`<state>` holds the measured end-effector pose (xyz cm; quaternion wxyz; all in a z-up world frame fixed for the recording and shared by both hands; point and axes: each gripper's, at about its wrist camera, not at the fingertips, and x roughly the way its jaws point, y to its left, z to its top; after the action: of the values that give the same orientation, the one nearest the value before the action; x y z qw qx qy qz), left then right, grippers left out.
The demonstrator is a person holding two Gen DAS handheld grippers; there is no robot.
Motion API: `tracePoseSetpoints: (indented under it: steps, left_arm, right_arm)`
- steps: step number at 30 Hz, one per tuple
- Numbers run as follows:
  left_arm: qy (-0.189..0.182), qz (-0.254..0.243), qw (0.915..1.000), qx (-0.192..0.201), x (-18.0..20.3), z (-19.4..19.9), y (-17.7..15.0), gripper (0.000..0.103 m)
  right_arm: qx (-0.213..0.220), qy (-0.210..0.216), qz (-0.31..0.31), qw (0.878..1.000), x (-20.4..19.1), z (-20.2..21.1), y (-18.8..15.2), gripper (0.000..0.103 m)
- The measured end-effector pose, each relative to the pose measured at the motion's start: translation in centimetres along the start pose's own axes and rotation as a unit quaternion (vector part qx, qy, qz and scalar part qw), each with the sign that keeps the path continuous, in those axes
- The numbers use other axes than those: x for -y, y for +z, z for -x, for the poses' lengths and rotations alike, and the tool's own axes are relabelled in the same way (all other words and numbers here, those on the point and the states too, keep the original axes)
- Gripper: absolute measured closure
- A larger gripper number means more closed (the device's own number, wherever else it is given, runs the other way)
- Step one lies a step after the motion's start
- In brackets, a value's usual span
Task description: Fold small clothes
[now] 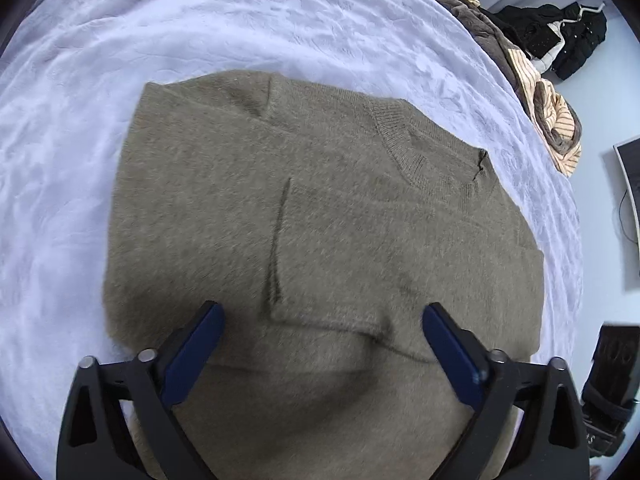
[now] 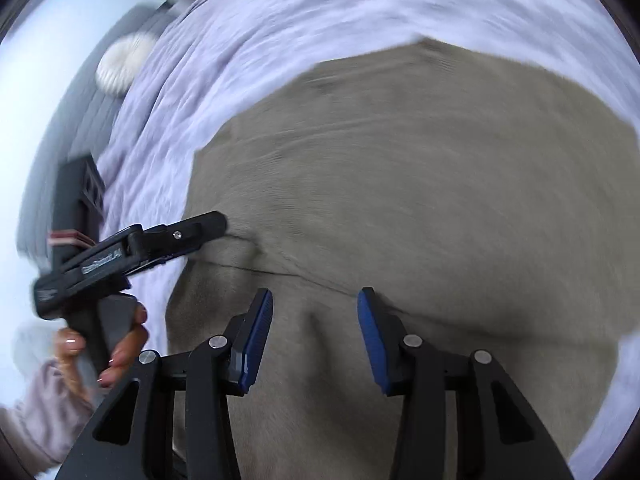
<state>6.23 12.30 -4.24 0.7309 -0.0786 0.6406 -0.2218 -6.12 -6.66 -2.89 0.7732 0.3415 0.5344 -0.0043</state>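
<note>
An olive-brown knitted sweater lies spread on a bed covered with a pale lilac bedspread. Its sleeves are folded in across the body, one sleeve edge forming a dark crease down the middle of the chest, and the ribbed collar points toward the upper right of the left wrist view.

The left tool hangs over the lower part of the sweater with its blue-padded fingers spread wide. Fabric lies under the gap, but the pads do not press on it. In the right wrist view the same tool comes in from the left, its tip at the sweater's left edge where the knit bunches into a small fold; a hand with painted nails and a pale pink sleeve holds its grip.

The right tool stands partly spread over the sweater's near part, its blue pads on either side of a soft raised ridge in the knit. That view is streaked with motion blur, so the pads seem to be clear of the cloth, though I cannot be sure.

At the far right edge of the bed lies a heap of other clothes: a brown garment, a peach striped one and a black jacket. A round white object sits blurred beyond the bed.
</note>
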Motion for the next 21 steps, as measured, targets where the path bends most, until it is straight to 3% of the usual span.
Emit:
tracePoseSetpoints:
  steps: [1, 2, 3, 4, 10, 11, 12, 13, 17, 19, 21]
  left_arm:
    - [0.003, -0.001, 1.0000, -0.005, 0.3, -0.3, 0.4, 0.041]
    - [0.001, -0.003, 0.9999, -0.010, 0.5, -0.6, 0.7, 0.053]
    - [-0.004, -0.004, 0.9999, -0.013, 0.7, -0.7, 0.9, 0.081]
    - [-0.013, -0.005, 0.9998, -0.017, 0.9, -0.9, 1.2, 0.095]
    - [-0.025, -0.027, 0.9991, 0.018, 2.5, 1.4, 2.2, 0.095]
    - [-0.024, -0.031, 0.9990, 0.023, 2.7, 1.9, 2.3, 0.095]
    - [-0.022, -0.033, 0.9988, 0.029, 2.8, 2.3, 2.4, 0.095]
    - [-0.020, -0.035, 0.9986, 0.033, 2.9, 2.8, 2.5, 0.095]
    - [-0.011, -0.041, 0.9985, 0.036, 2.1, 3.1, 2.0, 0.095]
    - [-0.005, -0.037, 0.9991, 0.020, 1.3, 1.9, 1.3, 0.095]
    - [0.013, -0.041, 0.9991, 0.003, 0.8, 0.4, 0.3, 0.095]
  right_arm:
    - [0.011, 0.005, -0.035, 0.999, 1.8, 1.1, -0.5, 0.055]
    - [0.025, 0.011, -0.070, 0.997, 3.6, 2.1, -1.0, 0.055]
    - [0.042, 0.018, -0.109, 0.993, 5.6, 3.2, -1.6, 0.055]
    - [0.061, 0.026, -0.148, 0.987, 7.5, 4.2, -2.3, 0.055]
    - [0.140, 0.098, -0.323, 0.931, 14.8, 5.4, -4.2, 0.055]
    - [0.150, 0.109, -0.337, 0.923, 15.4, 5.2, -4.1, 0.062]
    - [0.158, 0.111, -0.345, 0.919, 15.6, 5.2, -3.9, 0.076]
    - [0.162, 0.106, -0.340, 0.920, 15.5, 5.3, -3.5, 0.097]
    - [0.174, 0.080, -0.242, 0.951, 13.0, 7.5, -1.7, 0.097]
    - [0.151, 0.040, -0.210, 0.965, 12.8, 7.4, -1.5, 0.097]
    - [0.129, 0.008, -0.199, 0.972, 13.6, 6.6, -1.8, 0.097]
